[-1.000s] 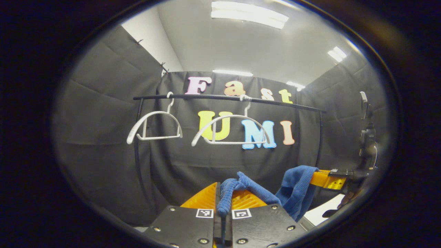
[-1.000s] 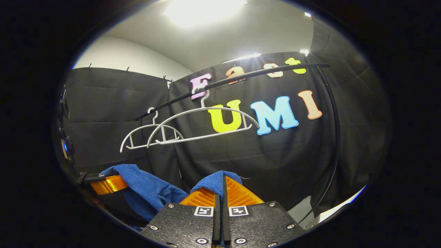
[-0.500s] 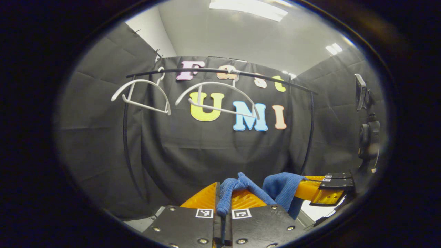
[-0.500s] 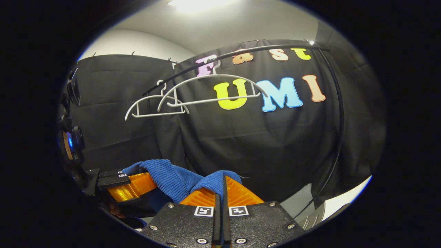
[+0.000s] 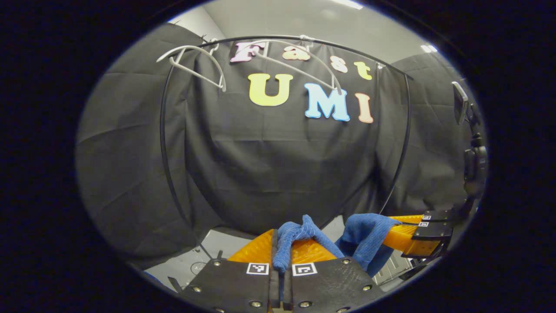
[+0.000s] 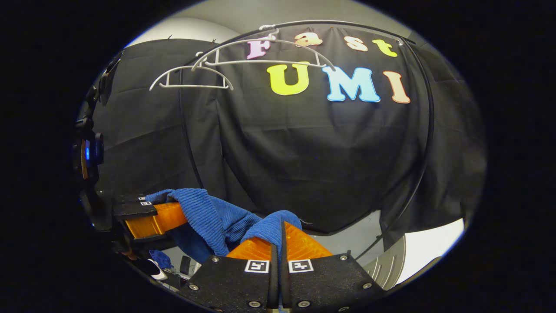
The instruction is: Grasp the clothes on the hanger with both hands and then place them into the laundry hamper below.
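A blue knitted garment point(image 5: 304, 232) is stretched between my two grippers, well below the rail. In the left gripper view my left gripper point(image 5: 278, 238) is shut on one bunched end of it, and the right gripper point(image 5: 406, 237) at the lower right holds the other end. In the right gripper view my right gripper point(image 6: 281, 228) is shut on a fold of the blue garment point(image 6: 208, 213), which runs left to the left gripper point(image 6: 156, 217). Two bare white hangers point(image 5: 195, 58) point(image 5: 299, 54) hang tilted on the black rail point(image 5: 347, 47) high above.
The rail's black uprights point(image 5: 167, 143) point(image 5: 402, 143) curve down on both sides in front of the cloth wall. Pale floor point(image 5: 217, 248) shows below the cloth. A pale ribbed object point(image 6: 388, 265) sits at the lower right of the right gripper view; I cannot tell what it is.
Both grippers have dropped with the blue garment still held, so the rail and hangers have risen in both views. The hangers have tilted and floor has come into sight.
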A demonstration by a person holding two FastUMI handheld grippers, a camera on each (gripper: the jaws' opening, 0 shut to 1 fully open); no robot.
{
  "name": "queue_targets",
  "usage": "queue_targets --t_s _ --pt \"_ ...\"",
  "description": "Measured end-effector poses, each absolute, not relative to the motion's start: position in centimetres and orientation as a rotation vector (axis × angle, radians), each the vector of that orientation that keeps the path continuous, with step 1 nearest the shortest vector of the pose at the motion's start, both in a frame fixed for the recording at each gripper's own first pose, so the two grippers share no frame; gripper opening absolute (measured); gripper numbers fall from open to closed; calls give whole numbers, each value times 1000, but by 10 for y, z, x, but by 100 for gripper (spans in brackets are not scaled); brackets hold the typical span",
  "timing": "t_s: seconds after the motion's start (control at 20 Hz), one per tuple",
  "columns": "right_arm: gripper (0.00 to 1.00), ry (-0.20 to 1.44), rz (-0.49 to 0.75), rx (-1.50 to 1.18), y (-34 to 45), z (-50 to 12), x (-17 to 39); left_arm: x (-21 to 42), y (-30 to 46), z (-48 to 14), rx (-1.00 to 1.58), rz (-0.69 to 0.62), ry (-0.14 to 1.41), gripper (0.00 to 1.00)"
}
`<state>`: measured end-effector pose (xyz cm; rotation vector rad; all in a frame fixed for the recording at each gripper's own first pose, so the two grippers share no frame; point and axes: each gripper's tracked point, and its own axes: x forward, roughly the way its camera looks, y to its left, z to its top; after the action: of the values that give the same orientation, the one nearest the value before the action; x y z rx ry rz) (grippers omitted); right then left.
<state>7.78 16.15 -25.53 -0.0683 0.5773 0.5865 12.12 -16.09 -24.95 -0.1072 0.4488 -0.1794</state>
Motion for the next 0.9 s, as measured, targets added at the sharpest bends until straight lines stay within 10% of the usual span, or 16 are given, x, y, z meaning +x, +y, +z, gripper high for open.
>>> queue_targets --t_s 0.9 --pt "13 910 564 -251 118 -381 26 64 -138 -417 13 -118 851 6"
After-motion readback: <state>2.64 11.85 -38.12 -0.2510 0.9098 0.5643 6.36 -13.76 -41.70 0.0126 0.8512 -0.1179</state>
